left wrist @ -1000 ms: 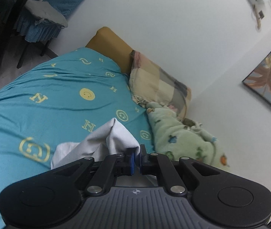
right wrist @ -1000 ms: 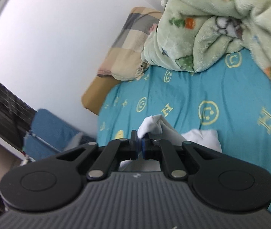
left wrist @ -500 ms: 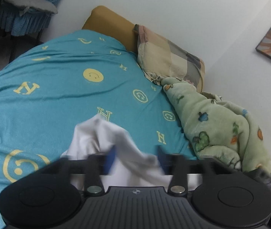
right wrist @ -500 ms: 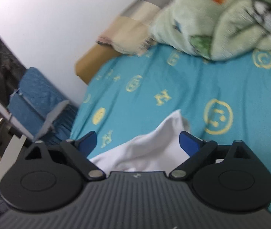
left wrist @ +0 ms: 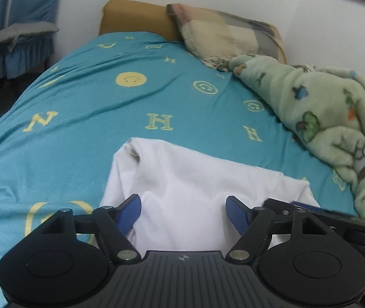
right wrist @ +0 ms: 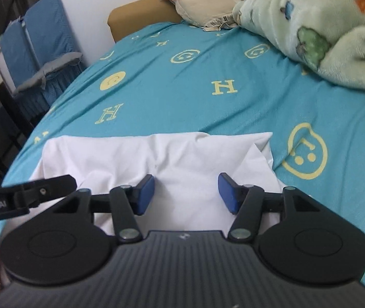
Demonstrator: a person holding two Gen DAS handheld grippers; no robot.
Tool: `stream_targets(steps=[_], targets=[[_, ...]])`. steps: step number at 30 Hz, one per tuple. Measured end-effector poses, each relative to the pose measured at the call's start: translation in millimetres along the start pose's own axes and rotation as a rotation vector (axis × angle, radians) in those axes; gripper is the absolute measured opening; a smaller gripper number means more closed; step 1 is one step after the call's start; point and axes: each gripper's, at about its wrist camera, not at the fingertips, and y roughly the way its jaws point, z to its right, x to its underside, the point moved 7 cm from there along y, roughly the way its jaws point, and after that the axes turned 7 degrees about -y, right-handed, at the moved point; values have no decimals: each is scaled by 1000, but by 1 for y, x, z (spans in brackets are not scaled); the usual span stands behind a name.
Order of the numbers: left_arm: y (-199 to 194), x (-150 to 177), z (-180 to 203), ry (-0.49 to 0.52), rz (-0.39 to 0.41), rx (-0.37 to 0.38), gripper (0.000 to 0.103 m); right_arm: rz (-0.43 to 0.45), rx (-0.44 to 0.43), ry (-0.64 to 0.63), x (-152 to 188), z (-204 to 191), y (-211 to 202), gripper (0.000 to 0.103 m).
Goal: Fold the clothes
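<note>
We hold the left gripper (left wrist: 183, 211) and the right gripper (right wrist: 185, 191) with jaws wide, and nothing is between them. The white garment (right wrist: 156, 154) lies on the bed (right wrist: 182, 97), directly below and ahead of both pairs of jaws. Its far edge is quite straight, but one far corner is bunched and creases remain. We judge it is partly folded; whether more folds are needed, we cannot tell.
</note>
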Motion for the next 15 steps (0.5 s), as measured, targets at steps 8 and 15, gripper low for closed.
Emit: stream_targets(steps=[8,15], targets=[[-22,16,13,109,25,-36,75,51,-13,-11,2,-11,-58,59],[-43,48,22,182,-10,-75,75,27,-19,-40,22,-18,-94,59]])
